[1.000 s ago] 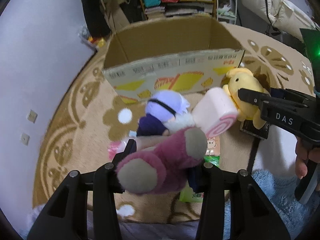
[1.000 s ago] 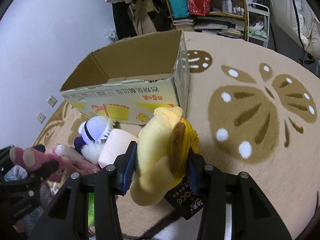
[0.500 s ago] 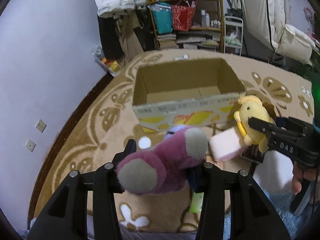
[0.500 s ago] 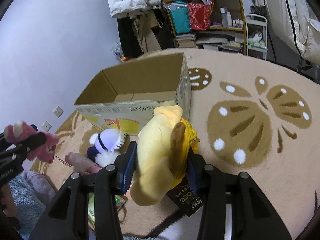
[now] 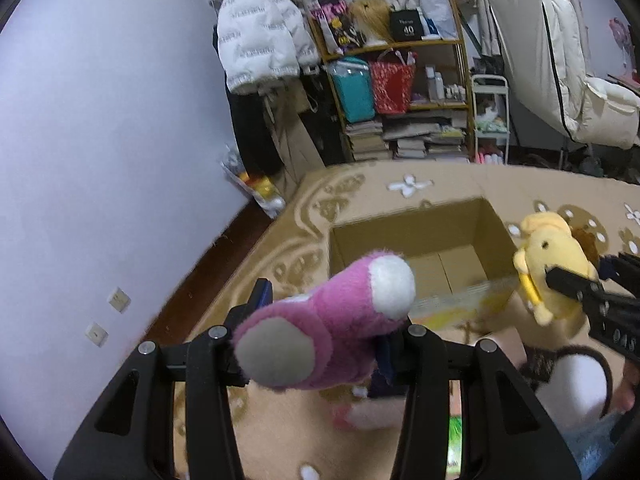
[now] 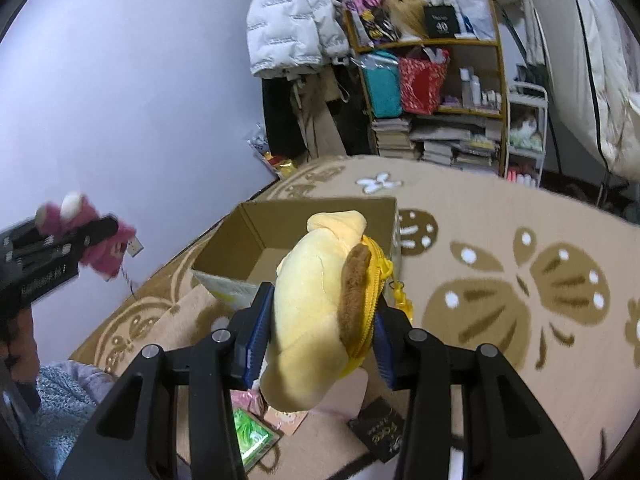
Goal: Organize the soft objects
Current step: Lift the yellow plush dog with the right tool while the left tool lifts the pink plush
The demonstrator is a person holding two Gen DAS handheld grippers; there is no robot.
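My left gripper [image 5: 320, 344] is shut on a pink plush bear [image 5: 324, 328], held high above the rug; it also shows at the left of the right wrist view [image 6: 96, 236]. My right gripper [image 6: 320, 332] is shut on a yellow plush dog [image 6: 320, 308], also raised; it shows at the right of the left wrist view [image 5: 552, 272]. An open, empty cardboard box [image 5: 420, 248] sits on the rug below and ahead of both grippers [image 6: 280, 240].
A patterned beige rug [image 6: 520, 280] covers the floor. Small items lie below the grippers: a green packet [image 6: 252, 436], a dark tag [image 6: 380, 432], a pink toy [image 5: 368, 416]. A cluttered shelf [image 5: 400, 92] and hanging coats stand at the back wall.
Both grippers have risen well above the rug with their plush toys. The box now appears lower and farther. The purple and pink-roll toys have dropped out of view.
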